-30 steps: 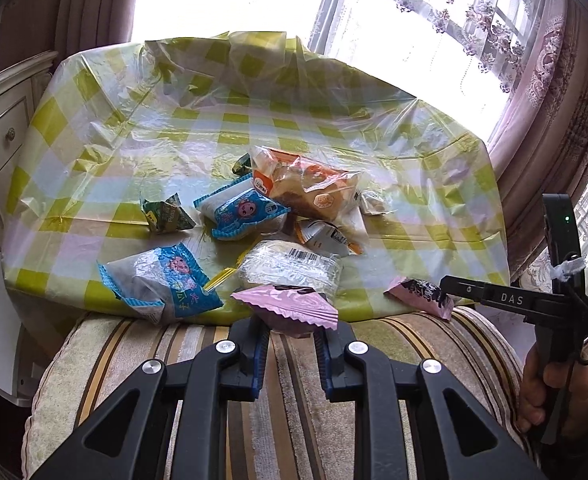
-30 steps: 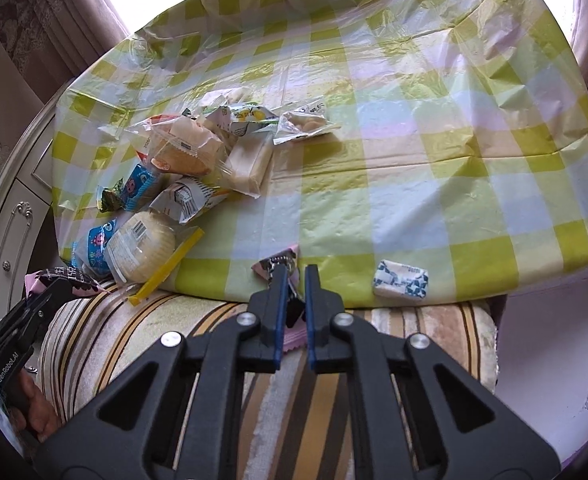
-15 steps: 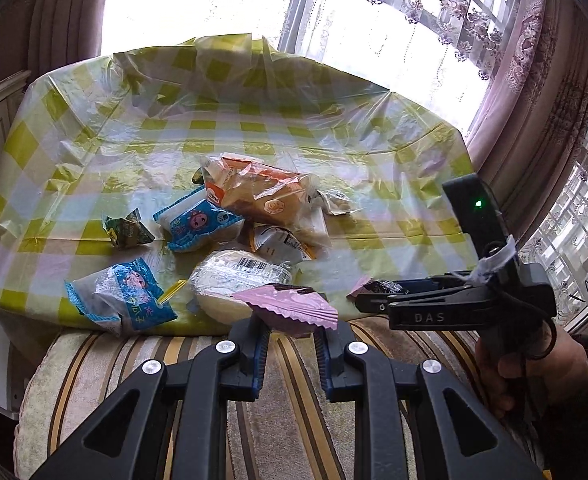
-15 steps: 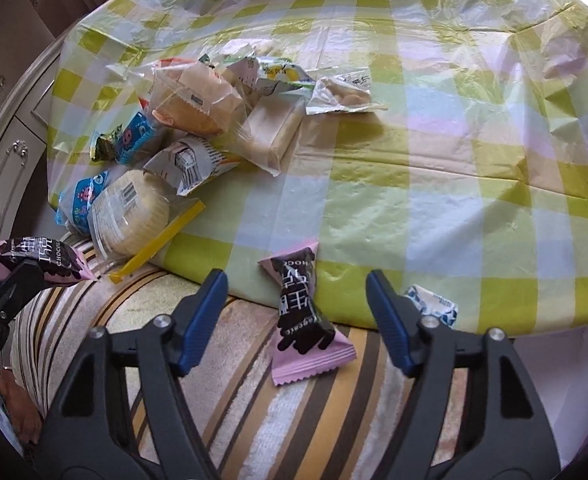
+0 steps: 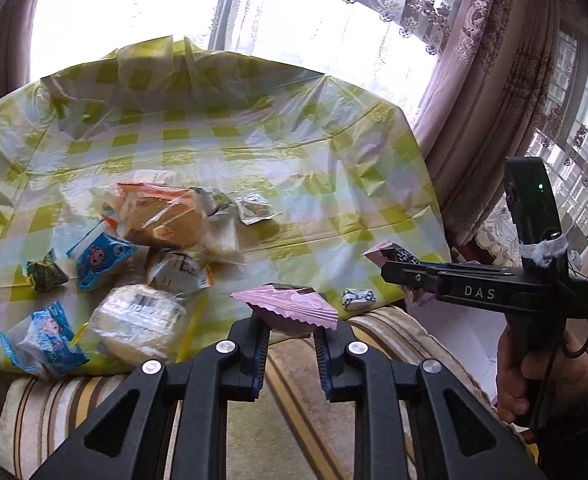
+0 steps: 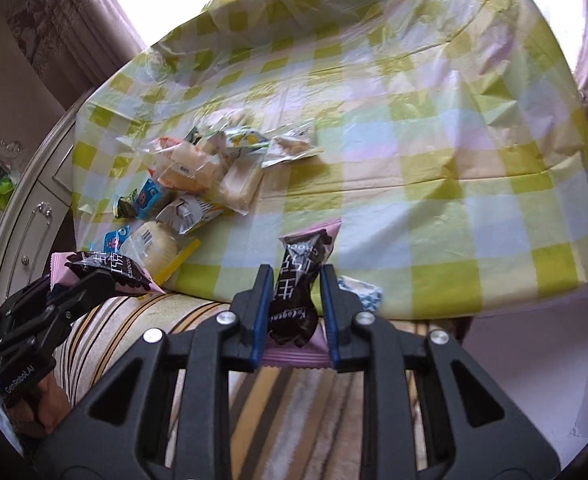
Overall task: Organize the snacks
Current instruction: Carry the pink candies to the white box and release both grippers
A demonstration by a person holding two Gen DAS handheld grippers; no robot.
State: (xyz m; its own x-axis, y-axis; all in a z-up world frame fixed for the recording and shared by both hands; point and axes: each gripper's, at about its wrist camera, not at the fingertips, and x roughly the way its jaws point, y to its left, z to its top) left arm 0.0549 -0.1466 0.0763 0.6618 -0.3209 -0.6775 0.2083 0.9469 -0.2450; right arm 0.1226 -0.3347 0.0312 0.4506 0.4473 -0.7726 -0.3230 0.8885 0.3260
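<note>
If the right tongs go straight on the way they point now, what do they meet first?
Probably bare checked tablecloth. The right tongs, shut on a pink and black snack packet, point down at the open cloth right of the snack pile. Nothing else seems to lie on that line, though depth is hard to judge.

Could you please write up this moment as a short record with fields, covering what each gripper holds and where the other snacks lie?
left gripper: shut on a pink chocolate packet
right gripper: shut on a second pink chocolate packet
surface: table under a yellow-green checked plastic cloth
snack pile: loose heap at the near left of the cloth in the right wrist view
bread bag: in the heap
blue cartoon packets: at the heap's left side in the left wrist view
small blue-and-white packet: alone at the cloth's near edge
</note>
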